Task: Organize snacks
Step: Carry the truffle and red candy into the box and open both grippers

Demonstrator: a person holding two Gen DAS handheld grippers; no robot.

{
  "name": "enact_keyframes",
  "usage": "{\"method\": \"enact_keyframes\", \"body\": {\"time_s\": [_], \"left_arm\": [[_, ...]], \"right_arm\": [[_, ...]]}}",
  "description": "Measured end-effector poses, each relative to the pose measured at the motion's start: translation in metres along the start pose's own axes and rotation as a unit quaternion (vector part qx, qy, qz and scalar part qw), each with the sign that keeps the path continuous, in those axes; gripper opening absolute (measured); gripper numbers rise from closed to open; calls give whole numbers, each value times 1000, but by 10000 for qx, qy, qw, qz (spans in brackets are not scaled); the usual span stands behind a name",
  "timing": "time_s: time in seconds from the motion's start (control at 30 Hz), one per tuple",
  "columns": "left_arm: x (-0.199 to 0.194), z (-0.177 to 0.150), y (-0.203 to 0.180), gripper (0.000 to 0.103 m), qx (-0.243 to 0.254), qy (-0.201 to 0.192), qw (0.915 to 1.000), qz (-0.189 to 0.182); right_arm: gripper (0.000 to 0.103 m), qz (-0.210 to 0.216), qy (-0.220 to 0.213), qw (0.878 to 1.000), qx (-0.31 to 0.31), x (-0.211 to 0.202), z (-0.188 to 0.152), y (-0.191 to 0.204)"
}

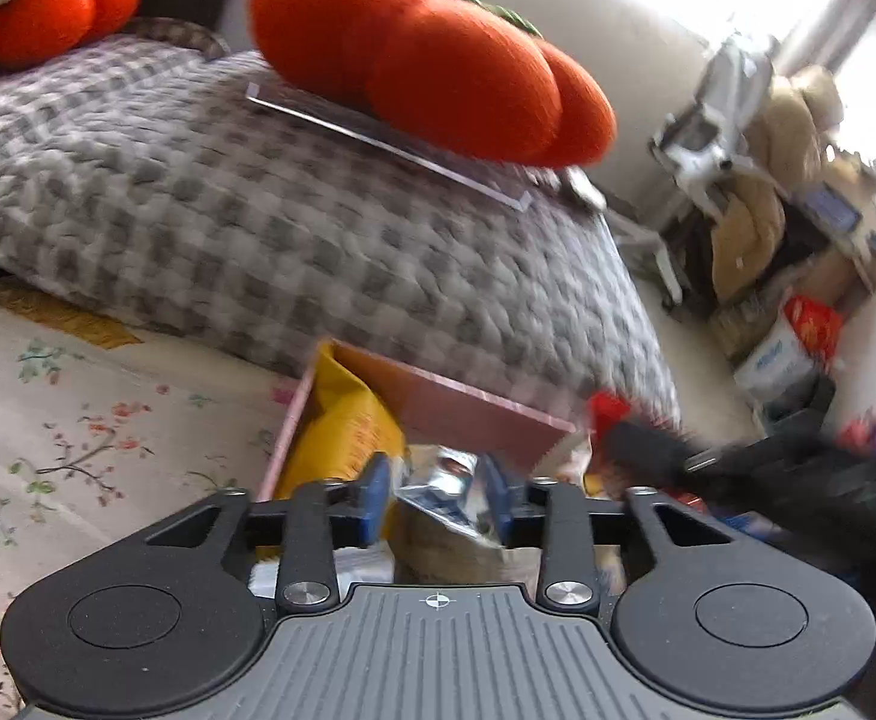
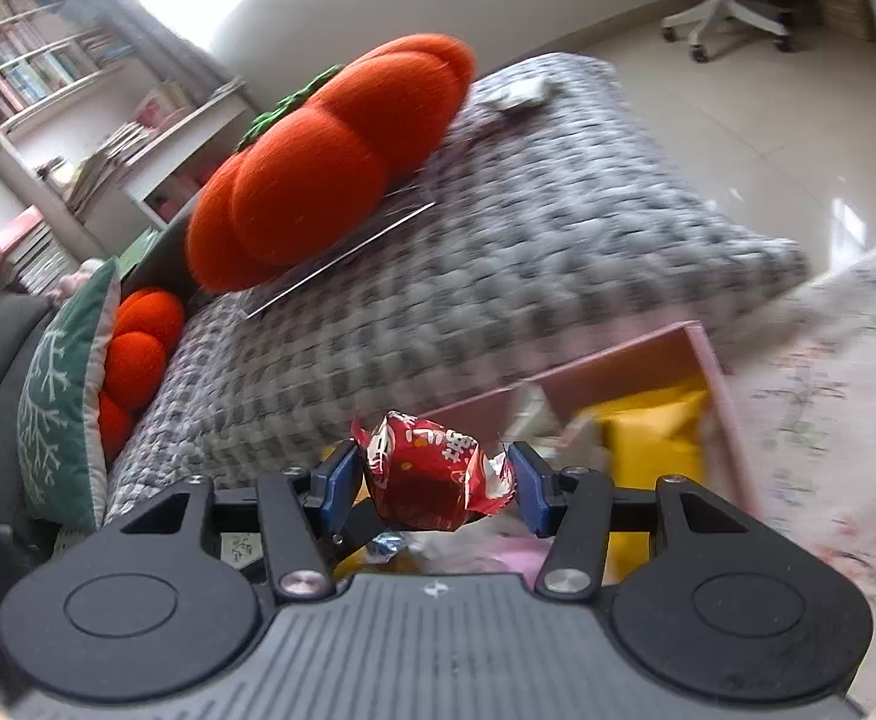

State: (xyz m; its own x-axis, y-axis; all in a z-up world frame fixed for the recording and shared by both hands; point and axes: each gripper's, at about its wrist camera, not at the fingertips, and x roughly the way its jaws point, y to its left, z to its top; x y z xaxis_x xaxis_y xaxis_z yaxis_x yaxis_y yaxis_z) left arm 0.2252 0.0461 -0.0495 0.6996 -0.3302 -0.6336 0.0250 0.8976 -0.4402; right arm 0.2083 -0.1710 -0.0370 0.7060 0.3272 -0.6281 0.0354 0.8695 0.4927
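Observation:
My left gripper [image 1: 438, 495] is shut on a silver foil snack packet [image 1: 447, 495] and holds it over a pink box [image 1: 468, 405]. The box holds a yellow snack bag [image 1: 342, 426] and other wrappers. My right gripper [image 2: 435, 483] is shut on a red wrapped snack [image 2: 432, 474] just above the same pink box [image 2: 618, 360], where the yellow bag [image 2: 654, 450] shows too. The right gripper also appears as a dark blurred shape in the left wrist view [image 1: 666, 450], with the red snack [image 1: 606, 411] at its tip.
The box sits on a floral cloth [image 1: 78, 420] beside a grey checked cushion [image 1: 258, 210]. An orange pumpkin pillow [image 1: 426, 60] lies on a clear sheet [image 1: 390, 144] on the cushion. A green pillow [image 2: 66, 408], bookshelves [image 2: 48, 78], an office chair [image 2: 732, 12] and cluttered boxes [image 1: 798, 324] stand around.

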Motion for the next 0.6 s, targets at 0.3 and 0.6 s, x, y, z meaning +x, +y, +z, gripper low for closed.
{"method": "enact_keyframes", "body": {"time_s": [0.3, 0.6], "left_arm": [[-20, 9, 20, 41, -245, -20, 9994, 233], [-65, -6, 4, 49, 97, -4, 9991, 417]], "right_arm": [[71, -67, -61, 10000, -25, 29, -9, 11], [72, -340, -59, 9994, 89, -19, -3, 8]]}}
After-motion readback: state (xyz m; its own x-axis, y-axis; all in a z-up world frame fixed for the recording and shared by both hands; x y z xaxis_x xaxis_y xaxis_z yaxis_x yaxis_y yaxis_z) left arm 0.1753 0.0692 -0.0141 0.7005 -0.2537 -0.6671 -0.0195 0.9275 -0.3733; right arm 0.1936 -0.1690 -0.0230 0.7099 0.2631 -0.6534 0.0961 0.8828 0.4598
